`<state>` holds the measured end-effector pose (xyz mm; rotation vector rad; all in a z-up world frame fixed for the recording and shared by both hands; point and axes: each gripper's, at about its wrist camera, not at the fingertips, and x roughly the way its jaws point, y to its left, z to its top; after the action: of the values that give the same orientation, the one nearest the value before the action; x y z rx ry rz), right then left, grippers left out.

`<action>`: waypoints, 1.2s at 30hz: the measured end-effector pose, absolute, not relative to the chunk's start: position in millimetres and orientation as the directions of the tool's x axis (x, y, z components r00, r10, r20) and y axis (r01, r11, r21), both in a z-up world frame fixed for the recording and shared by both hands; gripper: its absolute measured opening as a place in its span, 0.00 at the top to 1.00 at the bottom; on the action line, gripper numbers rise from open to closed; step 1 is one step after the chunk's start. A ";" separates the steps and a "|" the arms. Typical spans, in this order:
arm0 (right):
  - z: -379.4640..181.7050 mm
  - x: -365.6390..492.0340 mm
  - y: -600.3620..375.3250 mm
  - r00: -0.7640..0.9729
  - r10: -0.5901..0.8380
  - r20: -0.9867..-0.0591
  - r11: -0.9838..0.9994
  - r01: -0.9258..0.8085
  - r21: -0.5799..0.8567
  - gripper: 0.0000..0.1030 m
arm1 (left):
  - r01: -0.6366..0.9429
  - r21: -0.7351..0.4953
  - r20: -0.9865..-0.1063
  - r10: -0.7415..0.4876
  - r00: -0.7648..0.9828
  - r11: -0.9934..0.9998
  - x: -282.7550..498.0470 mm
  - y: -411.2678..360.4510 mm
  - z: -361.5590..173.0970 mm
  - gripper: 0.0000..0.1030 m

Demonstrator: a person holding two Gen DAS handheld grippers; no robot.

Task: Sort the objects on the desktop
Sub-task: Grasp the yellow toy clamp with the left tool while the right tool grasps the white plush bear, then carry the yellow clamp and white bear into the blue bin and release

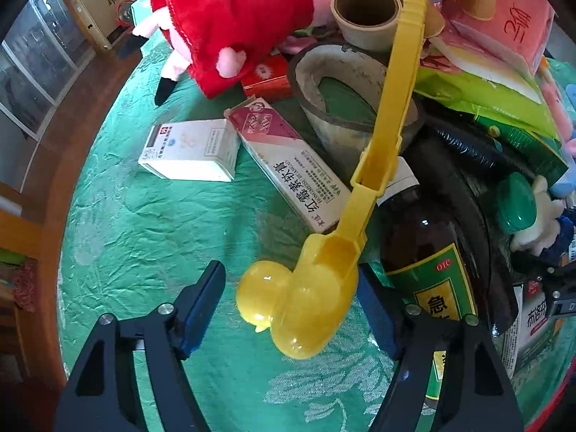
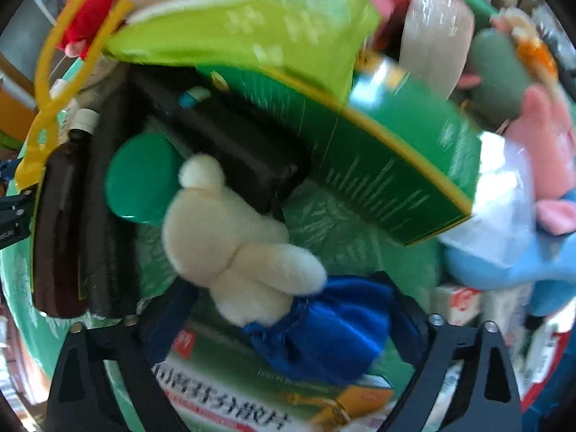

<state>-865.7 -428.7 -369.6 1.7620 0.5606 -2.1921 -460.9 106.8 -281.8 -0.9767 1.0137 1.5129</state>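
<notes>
Yellow duck-shaped snowball tongs lie on the green patterned tablecloth, the hollow duck mould nearest the camera and the long ribbed handles running up and away to the right, resting across a grey tape roll. The left gripper points steeply down with its jaws either side of the mould; the right pad looks to touch it, the left pad stands clear, so nothing is gripped. Just right of the mould lies a brown glass bottle with a green label marked "OTC". Beyond sit a long red-and-white medicine carton printed with Chinese characters, a white box and a red plush toy.

The right gripper is spread wide around a cream plush bear in a blue dress, which lies over a green-and-white carton. That view is blurred, so contact is unclear.
</notes>
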 end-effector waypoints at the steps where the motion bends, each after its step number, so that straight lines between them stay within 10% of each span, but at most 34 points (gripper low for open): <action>1: -370.5 -864.6 -429.2 -0.236 0.029 -0.971 -0.889 0.438 -0.133 0.00 | -0.988 0.108 -0.942 0.304 -0.138 -0.114 -460.9 107.1 -281.8 0.31; 12: -375.9 -862.2 -435.0 -0.184 0.024 -0.983 -0.880 0.463 -0.108 0.04 | -0.991 0.134 -0.935 0.335 -0.115 0.032 -455.6 110.1 -273.2 0.42; 20: -361.4 -825.9 -447.8 -0.250 0.009 -0.968 -0.828 0.541 -0.148 0.60 | -0.987 0.128 -0.915 0.395 -0.082 0.093 -450.0 94.1 -244.5 0.43; 36: -203.6 -724.5 -427.0 -0.447 -0.177 -0.877 -0.819 0.560 -0.120 0.64 | -0.926 0.112 -0.749 0.643 0.160 0.360 -438.5 29.4 -94.4 0.44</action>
<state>-724.5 -427.0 -203.6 1.3144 0.5560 -2.2821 -438.5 29.4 -94.4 -0.4200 0.8119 1.1690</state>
